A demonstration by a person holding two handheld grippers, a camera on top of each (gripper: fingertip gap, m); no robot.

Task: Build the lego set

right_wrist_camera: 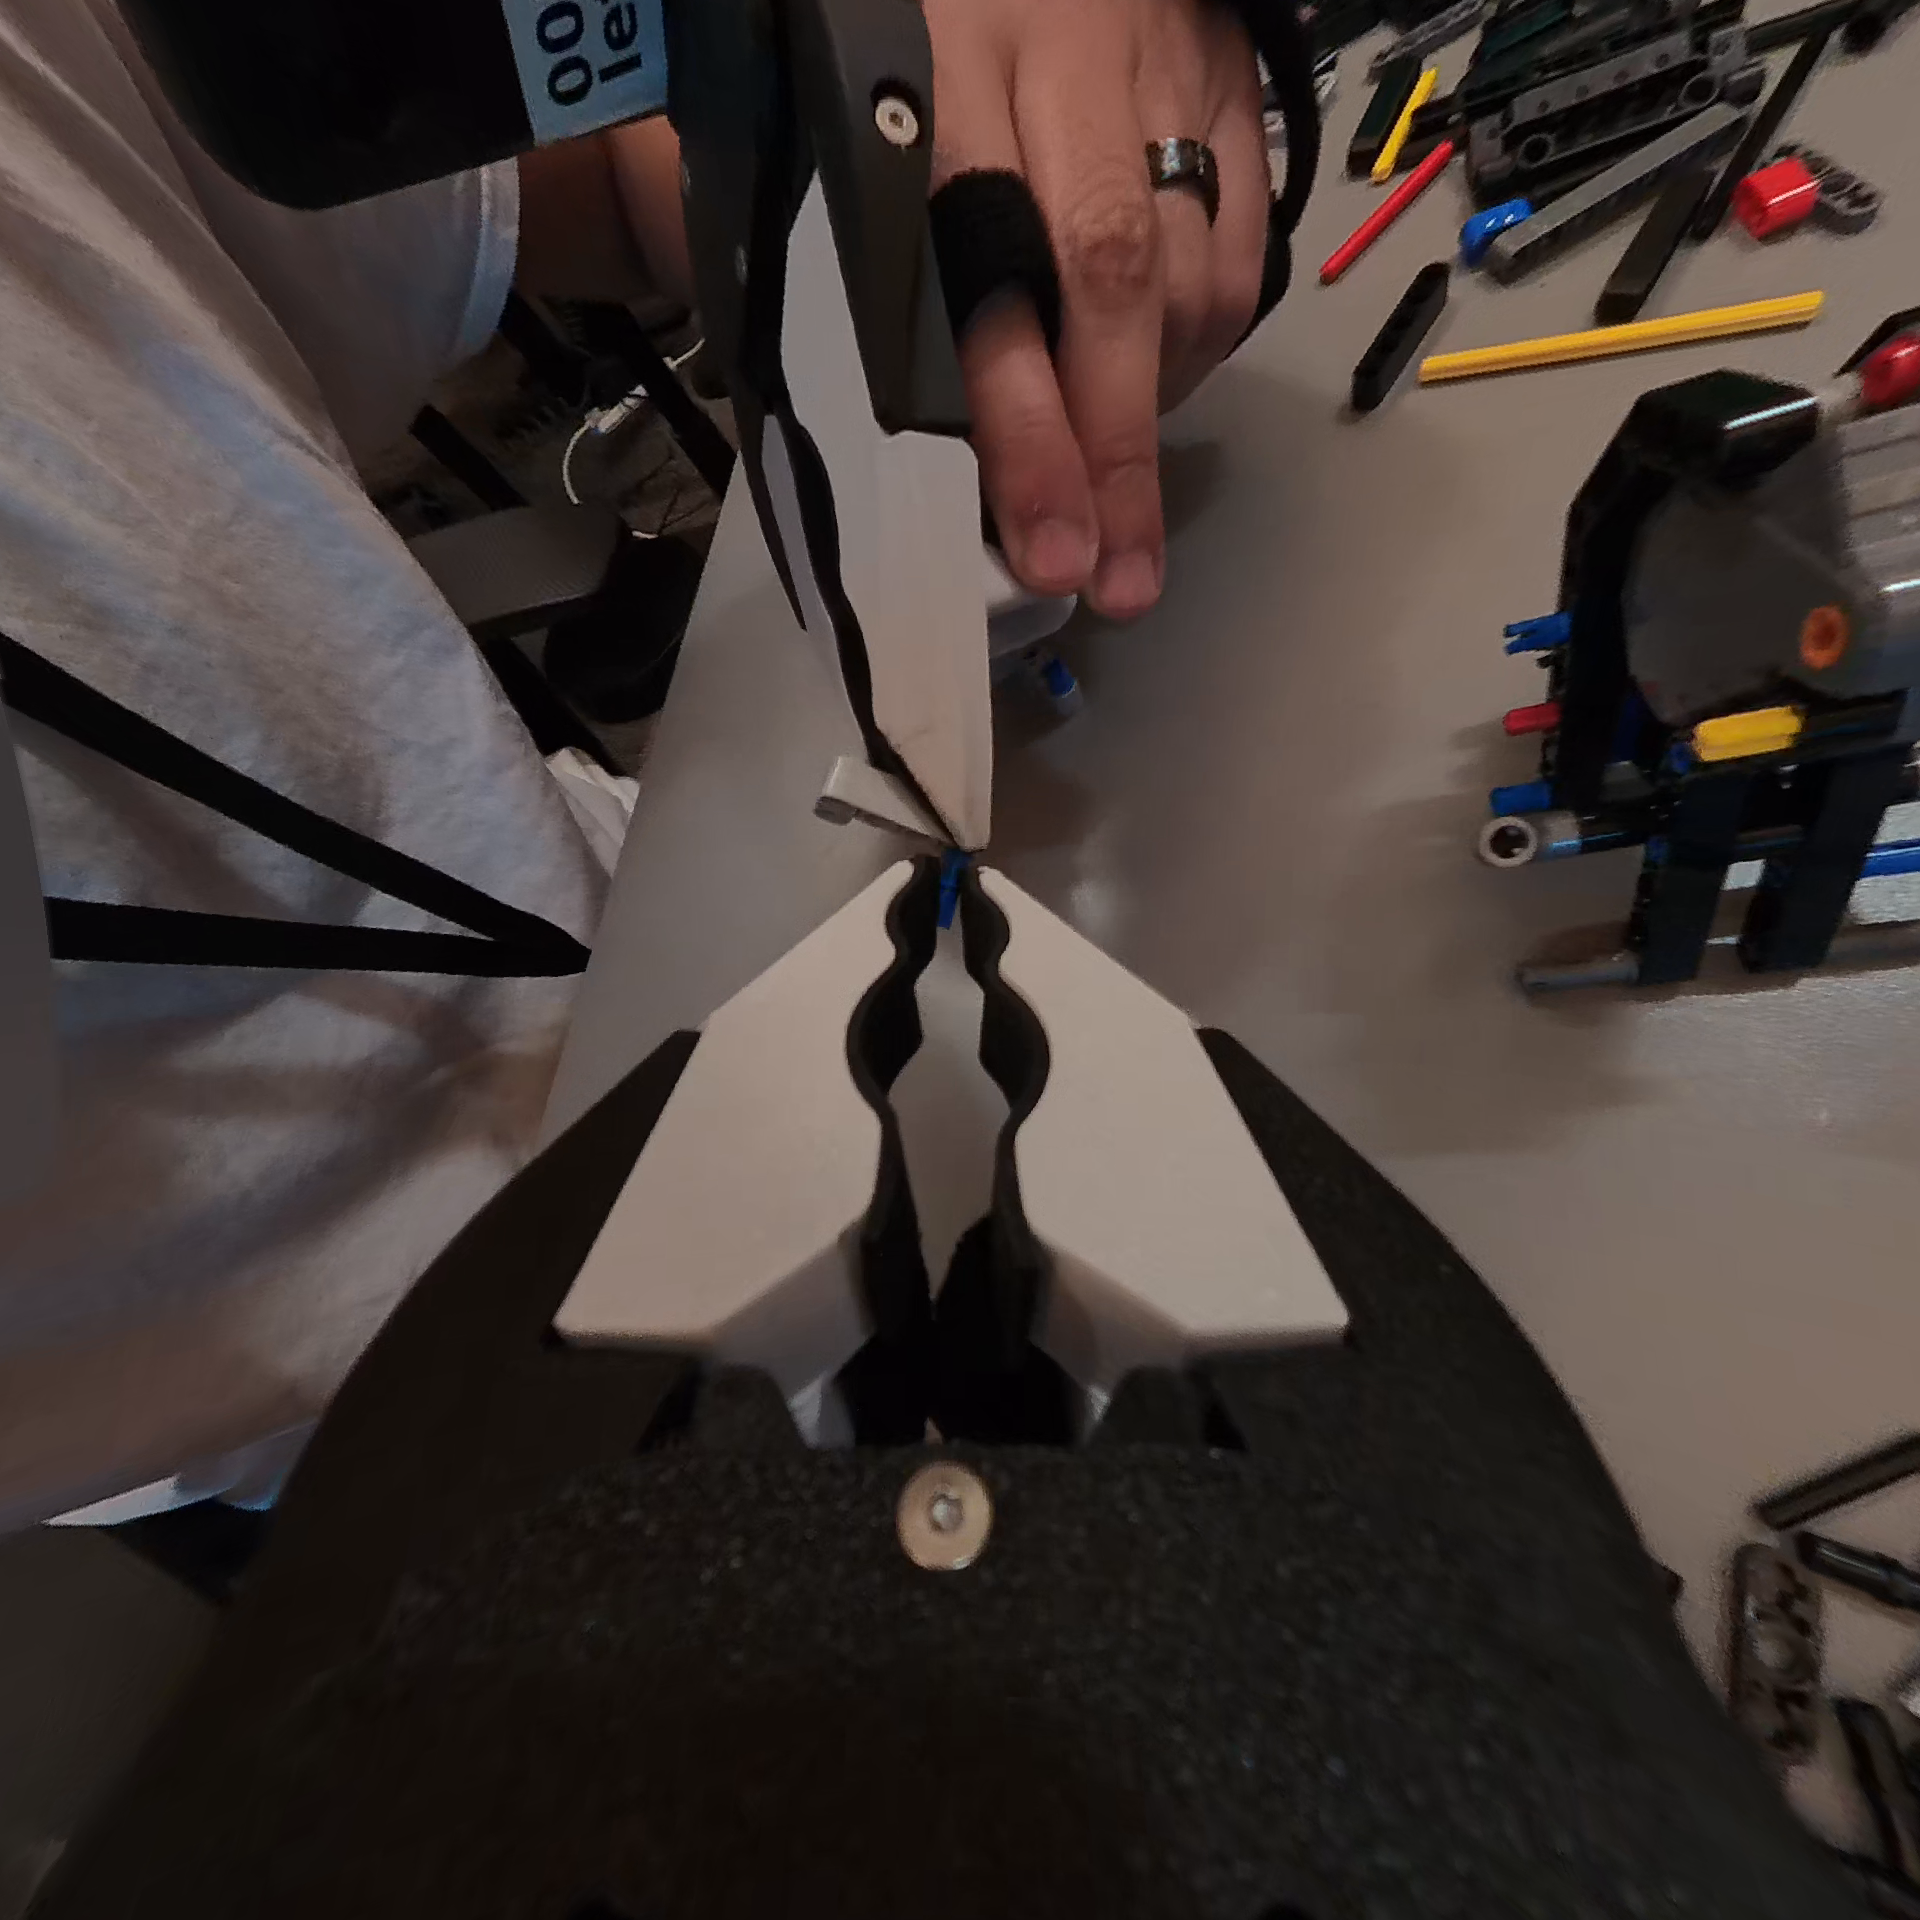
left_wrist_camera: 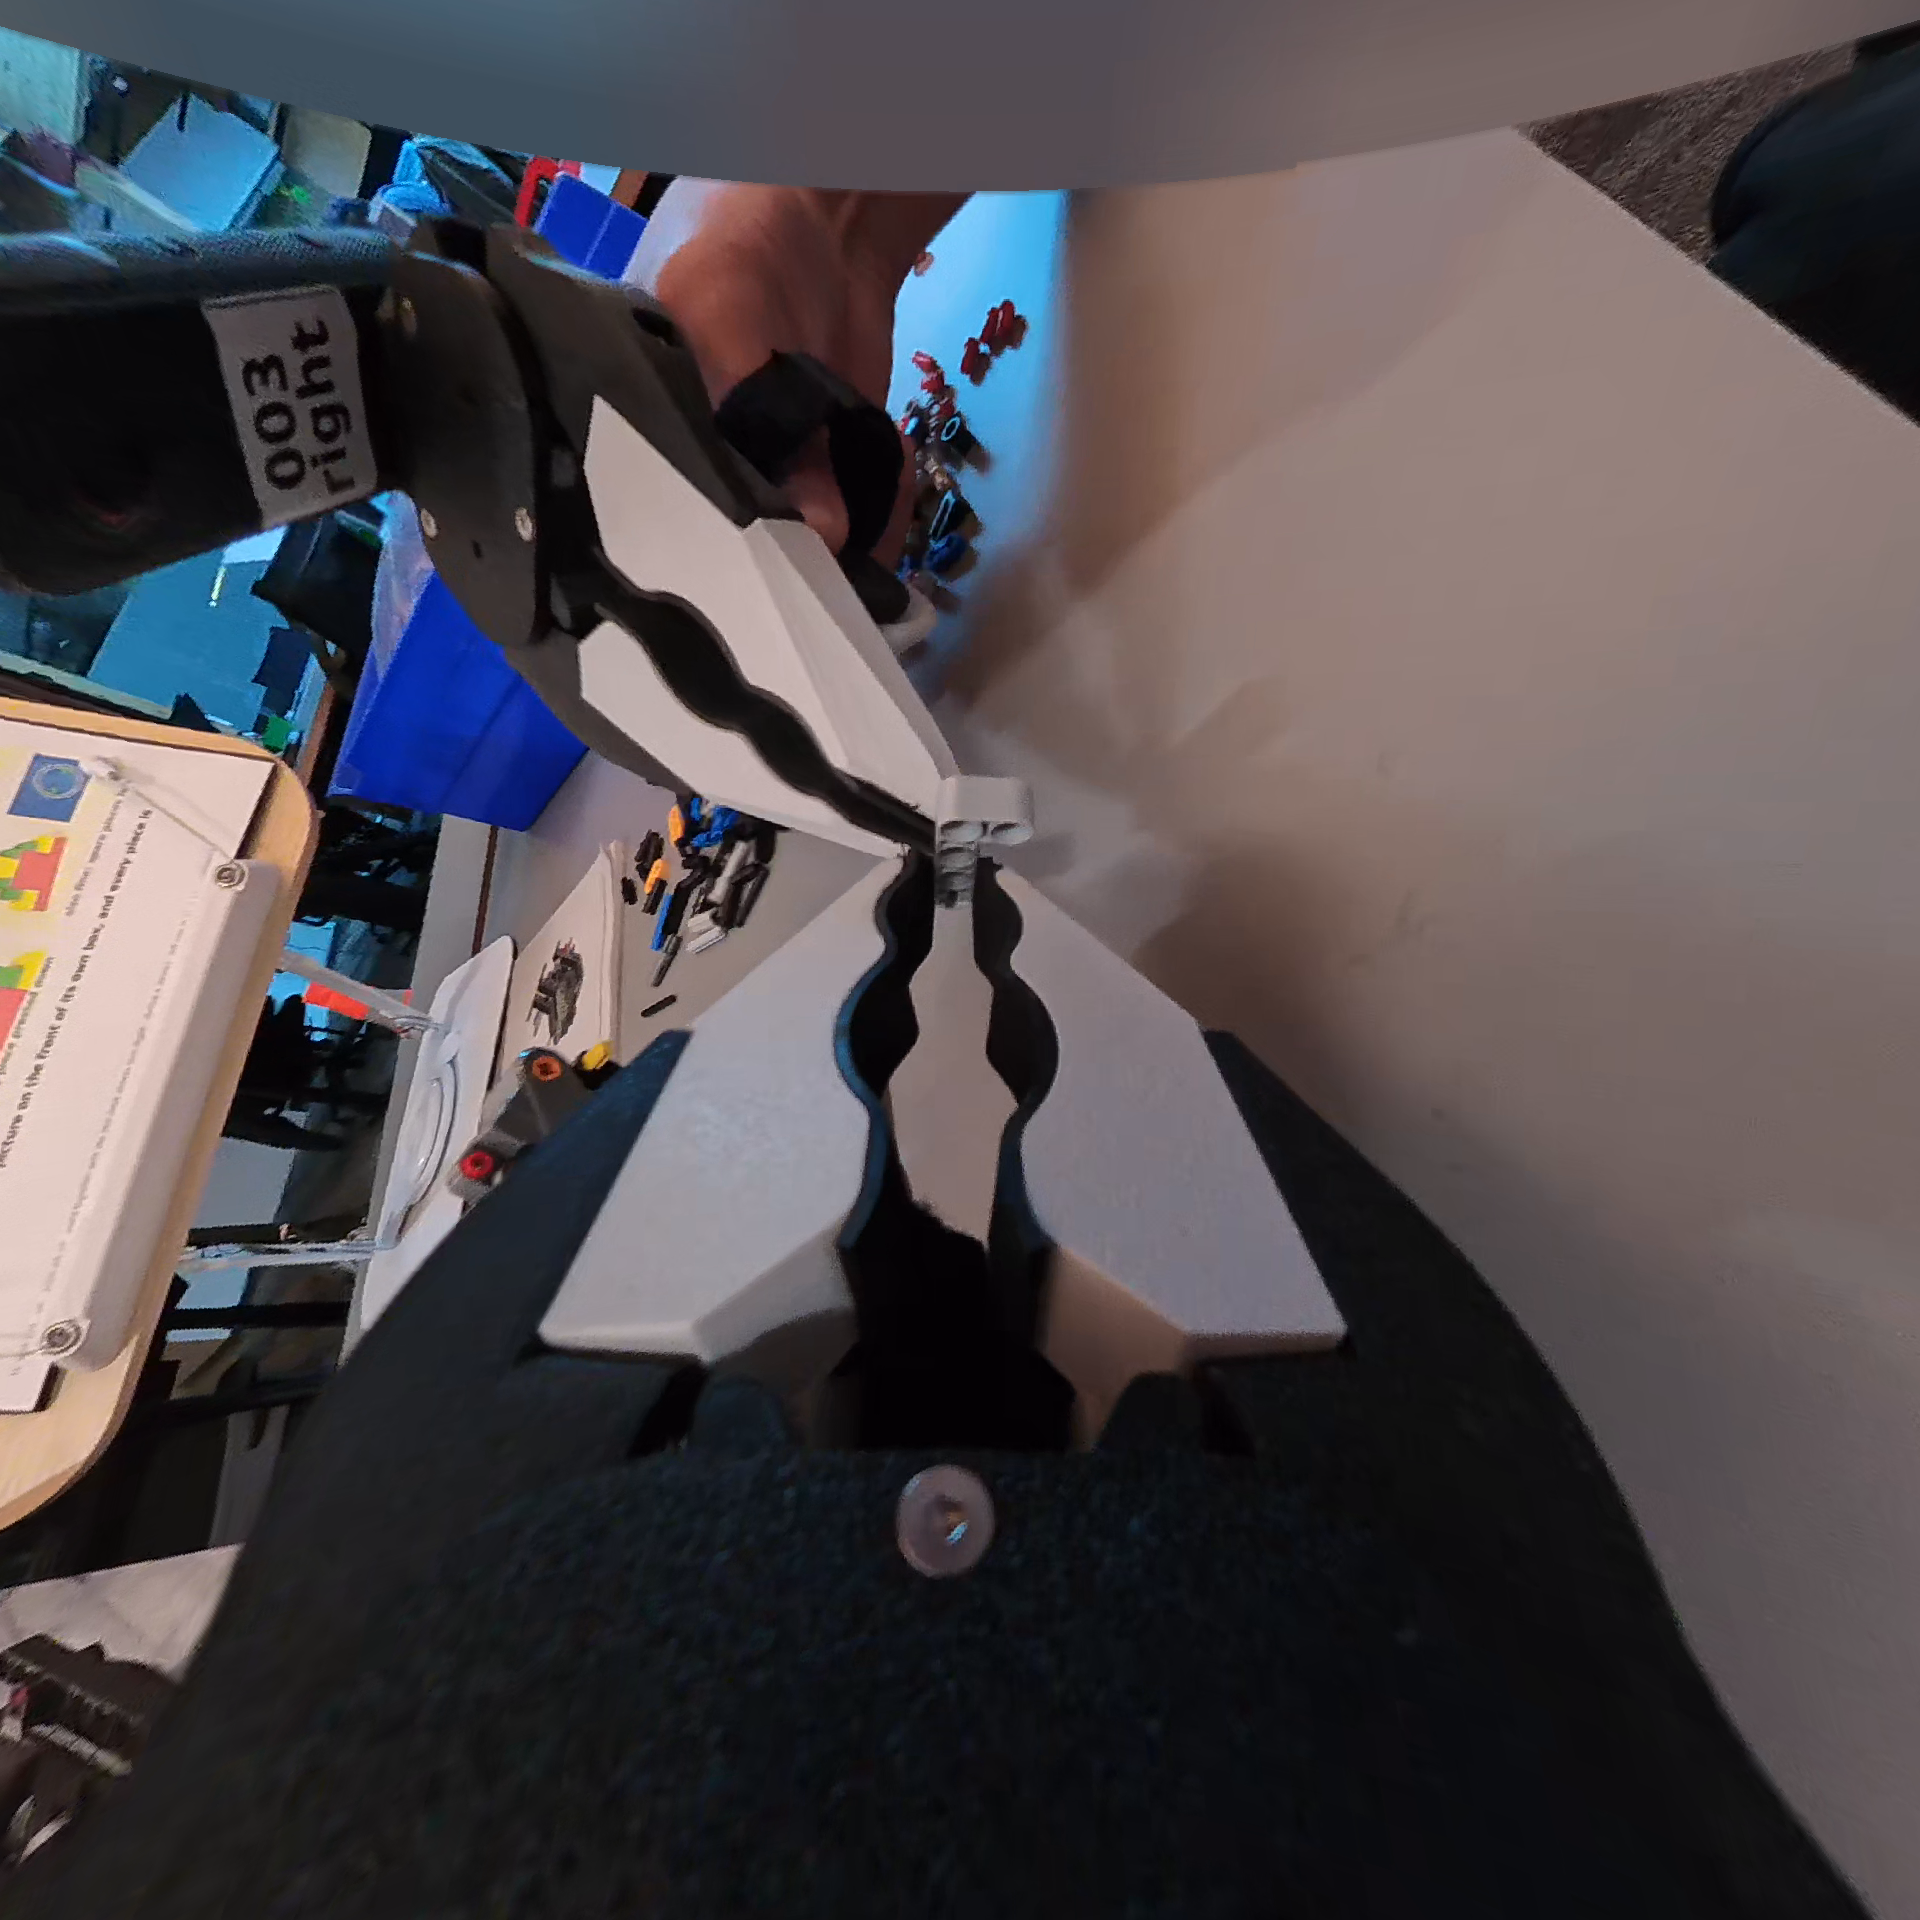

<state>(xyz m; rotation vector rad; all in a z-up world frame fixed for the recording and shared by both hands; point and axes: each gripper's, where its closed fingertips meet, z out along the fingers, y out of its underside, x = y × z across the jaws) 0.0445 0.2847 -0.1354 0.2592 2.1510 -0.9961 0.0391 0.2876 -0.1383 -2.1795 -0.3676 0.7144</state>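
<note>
In the left wrist view, my left gripper (left_wrist_camera: 951, 878) is shut on a small light grey Lego connector (left_wrist_camera: 985, 805), held above the table. My right gripper (left_wrist_camera: 914, 826) comes in from the upper left, and its tips meet that connector. In the right wrist view, my right gripper (right_wrist_camera: 948, 883) is shut on a small blue pin (right_wrist_camera: 948, 899). The pin's end touches the tips of the left gripper (right_wrist_camera: 951, 831), which hangs down from above. The grey connector (right_wrist_camera: 847, 795) sticks out to the left of those tips. Whether the pin sits in a hole is hidden.
A partly built black, grey and blue model (right_wrist_camera: 1714, 727) stands on the grey table (right_wrist_camera: 1247, 1091) at the right. Loose beams and red and yellow axles (right_wrist_camera: 1621, 332) lie behind it. Small parts (left_wrist_camera: 707, 873), a blue bin (left_wrist_camera: 447, 707) and a person's white shirt (right_wrist_camera: 260, 623) are nearby. My two grippers' fingertips are within a few centimetres of each other.
</note>
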